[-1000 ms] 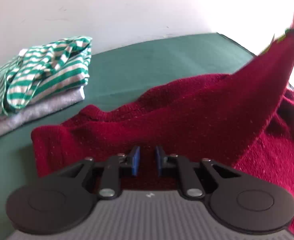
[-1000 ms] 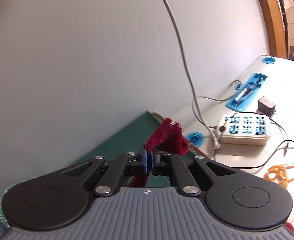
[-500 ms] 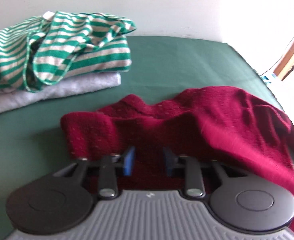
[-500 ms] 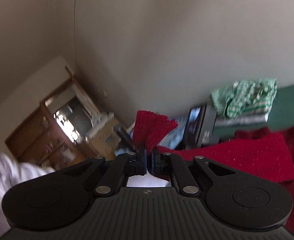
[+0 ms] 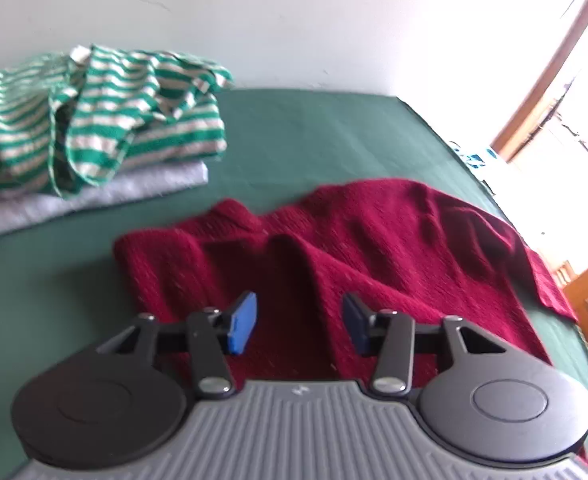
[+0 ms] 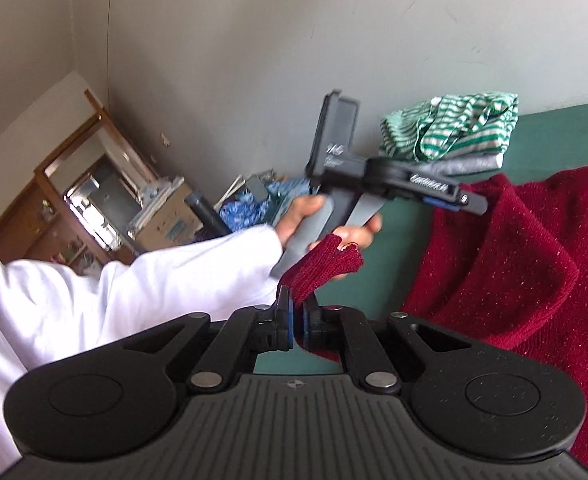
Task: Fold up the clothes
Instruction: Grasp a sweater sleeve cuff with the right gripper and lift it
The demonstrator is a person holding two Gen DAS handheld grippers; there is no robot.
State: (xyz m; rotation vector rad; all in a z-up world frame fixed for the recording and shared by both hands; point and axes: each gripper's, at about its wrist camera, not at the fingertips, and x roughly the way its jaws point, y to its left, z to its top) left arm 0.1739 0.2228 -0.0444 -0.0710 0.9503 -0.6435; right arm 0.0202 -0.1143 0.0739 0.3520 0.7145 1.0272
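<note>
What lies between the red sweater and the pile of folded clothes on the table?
Only bare green table cover. In the left wrist view an empty strip separates the red sweater from the striped shirt on the grey garment.

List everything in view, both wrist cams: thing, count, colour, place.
red sweater: 1, dark red knit, spread rumpled on the green surface; its cuff is pinched in the right gripper
striped garment: 1, green and white, top of the folded stack by the wall
grey garment: 1, light grey, folded under the striped garment
green surface: 1, dark green, under all the clothes
wall: 1, off-white, behind the stack
wooden cabinet: 1, brown, far left of the right wrist view
cardboard box: 1, tan, beside the cabinet among blurred clutter
left gripper: 1, black with blue pads, open over the sweater
right gripper: 1, black, shut on the cuff
hand: 1, holding the left gripper's handle
sleeve: 1, white
</note>
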